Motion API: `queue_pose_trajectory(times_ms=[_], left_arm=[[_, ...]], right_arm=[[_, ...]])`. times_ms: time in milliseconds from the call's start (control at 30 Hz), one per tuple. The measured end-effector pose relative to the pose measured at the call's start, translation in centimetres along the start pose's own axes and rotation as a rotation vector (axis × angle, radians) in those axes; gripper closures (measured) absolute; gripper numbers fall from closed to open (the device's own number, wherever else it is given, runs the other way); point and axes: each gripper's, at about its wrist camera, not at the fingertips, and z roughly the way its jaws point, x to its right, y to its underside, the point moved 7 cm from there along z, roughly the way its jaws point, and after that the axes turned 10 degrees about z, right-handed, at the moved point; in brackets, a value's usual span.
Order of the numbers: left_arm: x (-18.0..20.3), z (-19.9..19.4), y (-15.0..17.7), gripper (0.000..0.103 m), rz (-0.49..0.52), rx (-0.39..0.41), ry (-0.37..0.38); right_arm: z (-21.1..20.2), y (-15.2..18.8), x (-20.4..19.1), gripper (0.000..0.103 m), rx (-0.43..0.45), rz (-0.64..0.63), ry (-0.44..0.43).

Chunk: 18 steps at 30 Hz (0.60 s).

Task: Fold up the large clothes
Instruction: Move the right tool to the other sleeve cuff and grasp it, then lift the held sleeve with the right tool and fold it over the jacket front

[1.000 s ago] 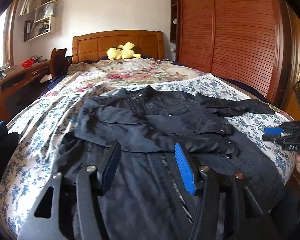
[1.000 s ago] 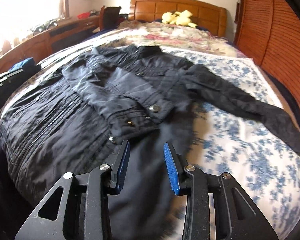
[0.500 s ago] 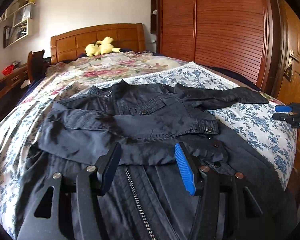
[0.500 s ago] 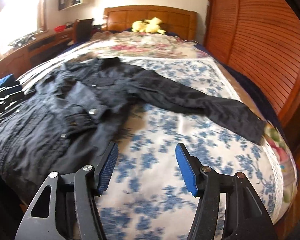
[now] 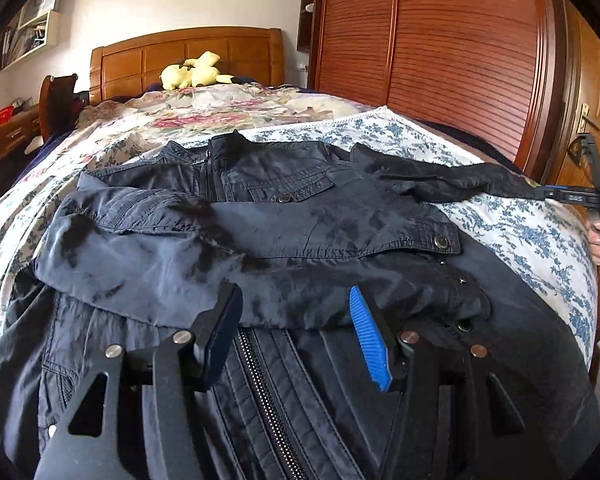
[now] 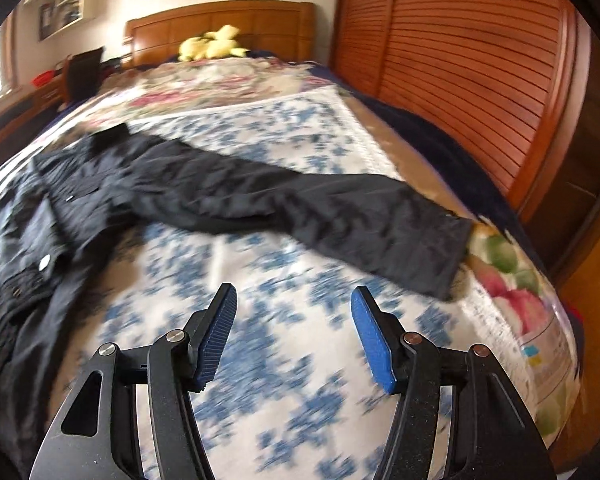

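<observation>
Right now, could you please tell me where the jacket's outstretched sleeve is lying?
In the right wrist view, the sleeve stretches rightward across the blue-flowered bedspread, its cuff near the bed's right edge by the wooden wardrobe.

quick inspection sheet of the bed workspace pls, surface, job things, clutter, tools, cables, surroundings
surface: bed with a blue floral cover, a pink floral quilt beyond it.
job's things: dark jacket lying front up, zip closed, one sleeve folded across the chest, the other sleeve stretched out flat toward the bed edge.
clutter: yellow plush toy at the headboard.
grippers: left tool open over the jacket's lower front, nothing between its jaws; right tool open over bare cover, its jaws have just been opening, empty.
cables: nothing seen.
surroundings: wooden slatted wardrobe, headboard, wall shelves, desk.
</observation>
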Motion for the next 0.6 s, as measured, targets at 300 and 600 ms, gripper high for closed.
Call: queue_pose_trajectory(times_ms=[300,600], left_arm=[[1.1,-0.3,0.0,0.048,0.06,0.026,-0.009],[1.2,0.1,0.3,0.048,0.059,0.017,0.005]], right_arm=[[3.2,-3.7,6.0,0.042,0.012,0.115,0.127],[6.4,-4.6,11.1,0.042,-0.058,0.249,0.214]])
